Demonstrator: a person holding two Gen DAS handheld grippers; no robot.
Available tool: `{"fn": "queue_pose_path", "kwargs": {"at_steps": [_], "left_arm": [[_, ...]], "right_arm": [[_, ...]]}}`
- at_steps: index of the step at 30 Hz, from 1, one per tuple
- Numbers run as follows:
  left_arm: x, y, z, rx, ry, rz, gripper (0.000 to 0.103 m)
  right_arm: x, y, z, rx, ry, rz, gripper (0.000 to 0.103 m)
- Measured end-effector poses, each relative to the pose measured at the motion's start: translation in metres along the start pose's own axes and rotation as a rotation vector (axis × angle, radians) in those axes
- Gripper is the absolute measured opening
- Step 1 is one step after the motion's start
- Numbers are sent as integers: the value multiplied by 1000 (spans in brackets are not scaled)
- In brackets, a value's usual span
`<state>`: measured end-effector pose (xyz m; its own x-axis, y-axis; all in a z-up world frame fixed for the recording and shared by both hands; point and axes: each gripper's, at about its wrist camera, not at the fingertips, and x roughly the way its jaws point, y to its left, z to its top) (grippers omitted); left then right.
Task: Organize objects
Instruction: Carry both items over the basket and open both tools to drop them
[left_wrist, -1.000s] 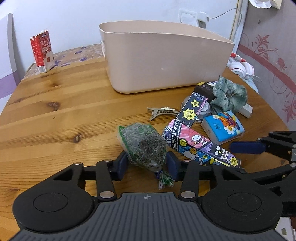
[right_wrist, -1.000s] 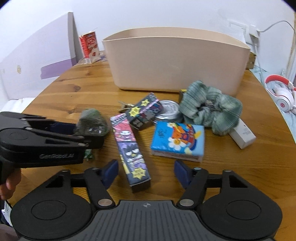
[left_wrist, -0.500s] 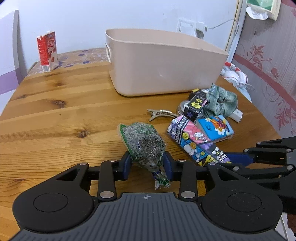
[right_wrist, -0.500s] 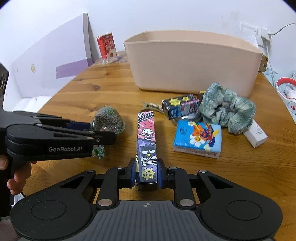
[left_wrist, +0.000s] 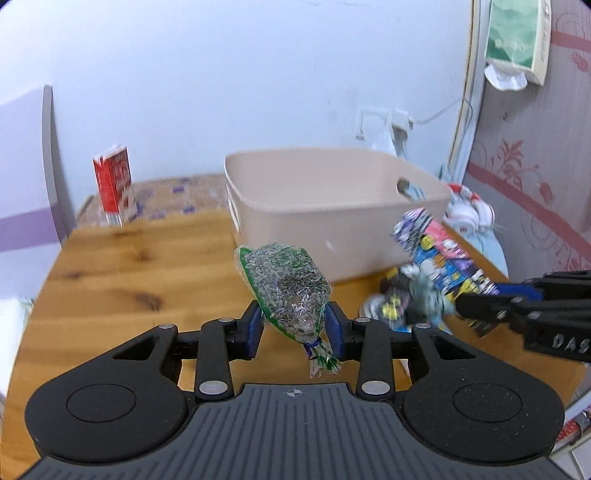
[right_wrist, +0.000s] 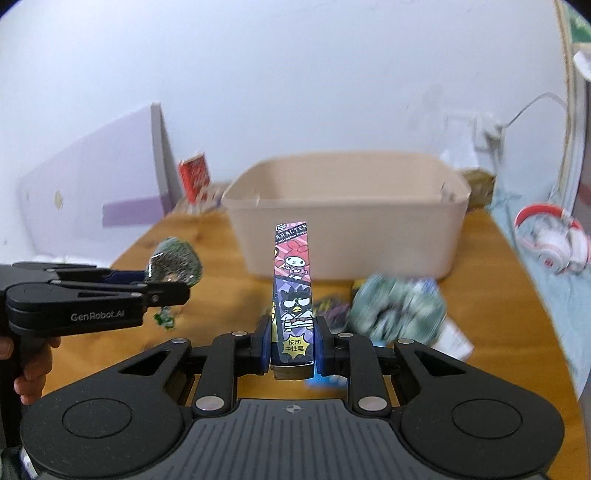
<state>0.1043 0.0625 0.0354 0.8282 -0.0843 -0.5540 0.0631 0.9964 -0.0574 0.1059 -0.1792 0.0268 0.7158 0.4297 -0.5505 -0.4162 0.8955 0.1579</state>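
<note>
A: What could you read on the box (right_wrist: 293, 291)?
B: "ARACTER" at its far end, Chinese characters on a yellow burst near the right tongs (right_wrist: 292, 349), which were clamped on its near end, clear of the surface (right_wrist: 476, 295).
A: And the left tongs (left_wrist: 294, 328)?
B: Clamped on the sachet (left_wrist: 286, 291), also in the air; "GenRobot.AI" ran along their side.
A: Room ahead?
B: The bin (right_wrist: 347, 218) stood open just beyond, its inside blurred; clutter lay by its right front corner.
</note>
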Motion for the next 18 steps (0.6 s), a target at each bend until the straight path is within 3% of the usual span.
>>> {"fn": "queue_pose_path", "kwargs": {"at_steps": [9, 18], "left_arm": [[26, 3, 48, 16, -67, 17, 37], [85, 1, 93, 32, -67, 33, 37]], "right_arm": [[9, -32, 50, 28, -116, -66, 22], [58, -67, 88, 65, -103, -114, 22]]}}
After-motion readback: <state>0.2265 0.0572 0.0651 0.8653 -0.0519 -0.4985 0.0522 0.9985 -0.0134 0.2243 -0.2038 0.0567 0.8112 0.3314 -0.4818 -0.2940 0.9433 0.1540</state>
